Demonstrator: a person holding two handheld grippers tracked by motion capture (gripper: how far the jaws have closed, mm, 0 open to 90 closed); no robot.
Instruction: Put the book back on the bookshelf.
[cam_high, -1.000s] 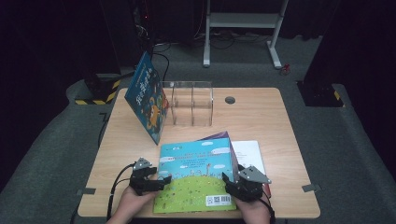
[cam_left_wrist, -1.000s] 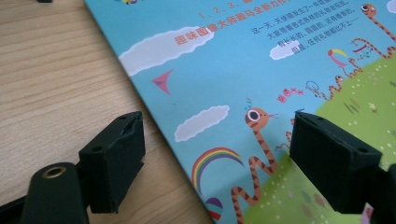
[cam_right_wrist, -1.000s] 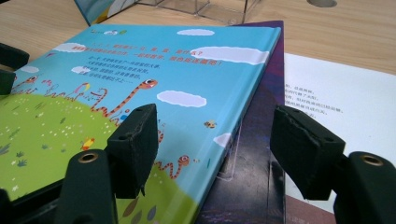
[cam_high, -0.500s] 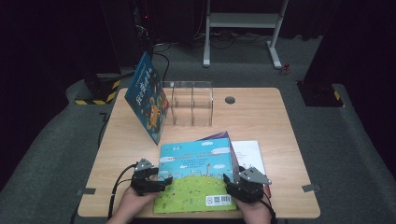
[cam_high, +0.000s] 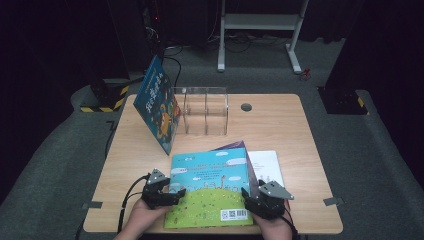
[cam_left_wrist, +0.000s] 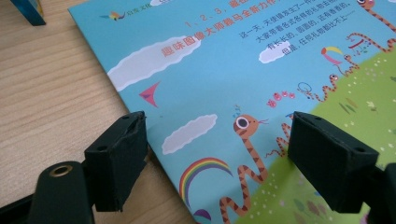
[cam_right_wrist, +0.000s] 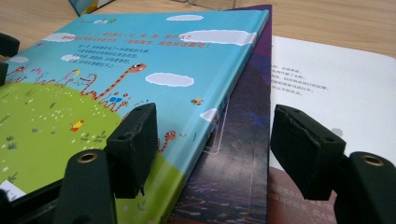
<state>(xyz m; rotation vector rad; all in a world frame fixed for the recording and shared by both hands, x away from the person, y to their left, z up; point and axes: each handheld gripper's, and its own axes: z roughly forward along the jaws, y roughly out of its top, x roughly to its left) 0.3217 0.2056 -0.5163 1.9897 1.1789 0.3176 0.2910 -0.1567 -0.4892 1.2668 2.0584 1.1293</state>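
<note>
A picture book (cam_high: 210, 185) with a blue sky and a green hill on its cover lies flat at the table's front middle. My left gripper (cam_high: 176, 193) is at the book's left edge. In the left gripper view the left gripper (cam_left_wrist: 219, 135) is open: one jaw is over the wood and the other over the cover (cam_left_wrist: 224, 60), with the book's edge between them. My right gripper (cam_high: 246, 196) is at the right edge. The right gripper (cam_right_wrist: 217, 126) is open across the book's (cam_right_wrist: 140, 51) spine side, above a purple book (cam_right_wrist: 243, 140) underneath.
A white open book (cam_high: 267, 165) lies under the purple one (cam_high: 232, 146), at the right. A blue book (cam_high: 159, 105) stands tilted against a clear acrylic divider rack (cam_high: 206, 111) at the back of the wooden table (cam_high: 280, 125). A cable hole (cam_high: 246, 107) is behind the rack.
</note>
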